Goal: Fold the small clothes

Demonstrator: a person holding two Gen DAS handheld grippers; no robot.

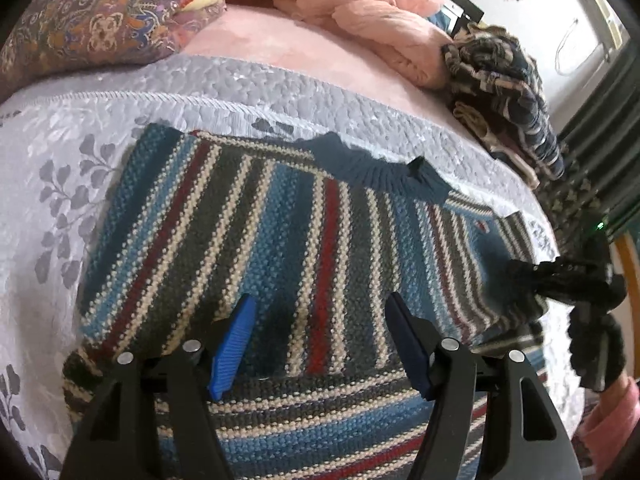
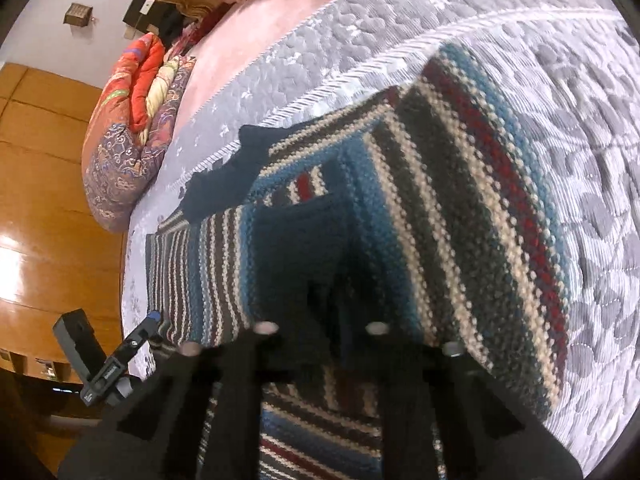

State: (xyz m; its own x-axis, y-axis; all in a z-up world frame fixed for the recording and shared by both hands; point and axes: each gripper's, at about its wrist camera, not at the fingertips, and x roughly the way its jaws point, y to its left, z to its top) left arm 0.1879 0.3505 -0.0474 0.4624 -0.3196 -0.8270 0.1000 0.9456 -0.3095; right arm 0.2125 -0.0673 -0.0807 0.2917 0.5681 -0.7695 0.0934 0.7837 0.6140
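striped knit sweater (image 1: pixel 280 220) flat on the grey quilted bedspread (image 1: pixel 60 168), partly folded: one flap doubled over the body so stripes run crosswise near the bottom edge. chunky weave, bands of teal, dark grey, cream and red; ribbed dark blue collar (image 1: pixel 376 168) at the far edge. bedspread embossed with leaf and pebble patterns, corded trim along its border, pink sheet (image 1: pixel 260 40) beyond it.

left gripper (image 1: pixel 320 312) low over the sweater's near half, angled forward and down, blue ribbed pads (image 1: pixel 234 344) spread wide, nothing between them. right gripper (image 2: pixel 320 320) pressed close onto the sweater, fingers lost in dark blur against the knit, so cannot tell if spread or pinched; seen from the left wrist, its black body (image 1: pixel 560 276) sits at the sweater's right edge.

farther out: pink crumpled blanket (image 1: pixel 360 8), paisley pillow (image 1: pixel 92 16), a heap of dark patterned clothes (image 1: pixel 504 92) at the bed's right side, wooden panelling (image 2: pixel 44 200) beside the bed.
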